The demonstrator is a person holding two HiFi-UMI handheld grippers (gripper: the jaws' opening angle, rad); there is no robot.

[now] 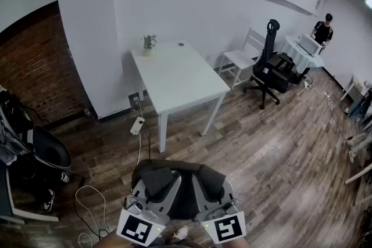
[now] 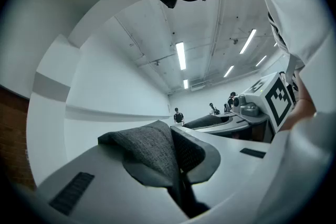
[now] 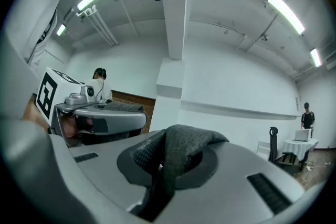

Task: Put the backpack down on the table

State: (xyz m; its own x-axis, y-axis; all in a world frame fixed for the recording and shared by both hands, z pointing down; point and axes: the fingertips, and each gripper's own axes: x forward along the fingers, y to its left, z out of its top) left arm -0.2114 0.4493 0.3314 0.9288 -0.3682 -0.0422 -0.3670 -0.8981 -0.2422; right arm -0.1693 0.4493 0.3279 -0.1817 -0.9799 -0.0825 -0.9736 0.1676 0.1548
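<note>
While left gripper (image 1: 158,178), right gripper (image 1: 213,182) clamp backpack (image 1: 186,170), open floor (image 1: 261,154) lies before table (image 1: 174,78) edge.

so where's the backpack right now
The backpack hangs at the bottom centre of the head view, its fabric pinched in the left claw and the right claw, above the wood floor, short of the white table.

left gripper (image 1: 157,182), right gripper (image 1: 210,182), level; jaws clamped
</note>
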